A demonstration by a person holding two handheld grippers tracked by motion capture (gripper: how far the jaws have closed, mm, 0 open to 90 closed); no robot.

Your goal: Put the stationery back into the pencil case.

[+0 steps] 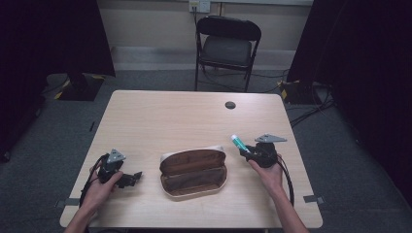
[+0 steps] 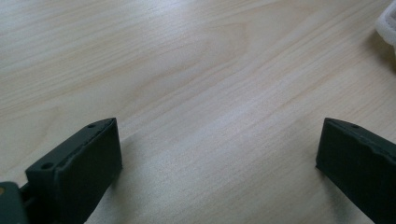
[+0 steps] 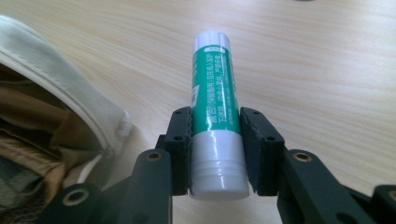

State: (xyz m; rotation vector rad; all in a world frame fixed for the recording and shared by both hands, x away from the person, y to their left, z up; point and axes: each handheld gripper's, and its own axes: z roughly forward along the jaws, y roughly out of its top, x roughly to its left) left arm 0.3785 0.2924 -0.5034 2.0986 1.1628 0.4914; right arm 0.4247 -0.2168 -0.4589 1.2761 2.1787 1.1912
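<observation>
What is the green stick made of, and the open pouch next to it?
The glue stick looks like smooth, glossy plastic: light glints off its white end, and a printed green label wraps the middle. The pencil case looks like soft fabric, cream outside with a stitched edge and brown lining that creases; it may be cloth or faux leather.

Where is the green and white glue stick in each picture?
High view: the green and white glue stick sits right of centre, held in the right gripper.
Right gripper view: it stands in the middle, clamped between the jaws.
Left gripper view: not in it.
Shared landmark: the open cream and brown pencil case.
</observation>
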